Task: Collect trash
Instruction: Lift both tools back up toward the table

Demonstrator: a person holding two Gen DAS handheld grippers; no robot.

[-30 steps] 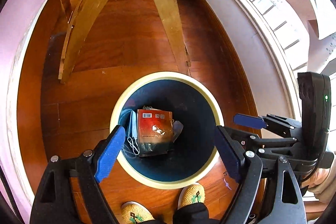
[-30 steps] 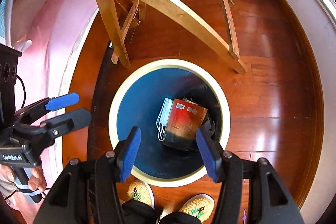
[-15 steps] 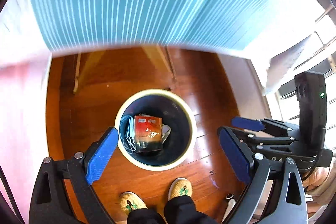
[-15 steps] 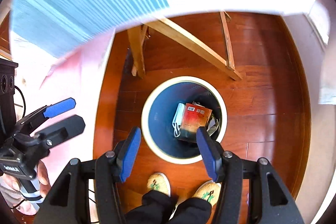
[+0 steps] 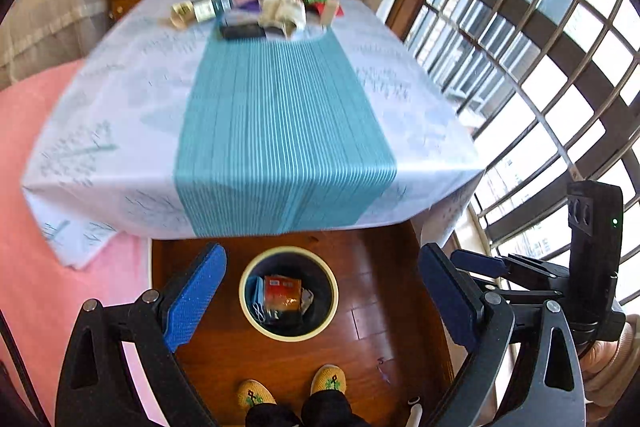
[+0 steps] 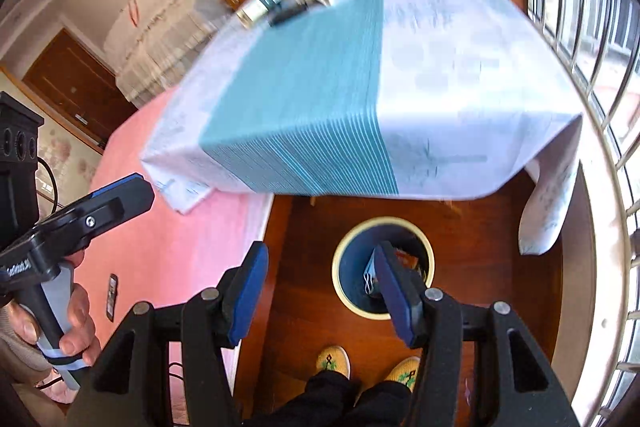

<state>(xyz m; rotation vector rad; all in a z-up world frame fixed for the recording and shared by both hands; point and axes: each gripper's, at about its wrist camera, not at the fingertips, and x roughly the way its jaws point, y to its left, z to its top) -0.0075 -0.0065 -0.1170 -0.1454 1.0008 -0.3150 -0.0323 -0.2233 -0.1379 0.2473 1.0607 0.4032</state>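
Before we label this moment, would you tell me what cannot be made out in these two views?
- Items at the table's far end: motion blur in both views; only a bottle shape reads.
- Bin contents: the right gripper finger covers most in the right view; small in the left view.
- Print on the red packet: too small.
- The person: cut off by the bottom edge; only slippers show.
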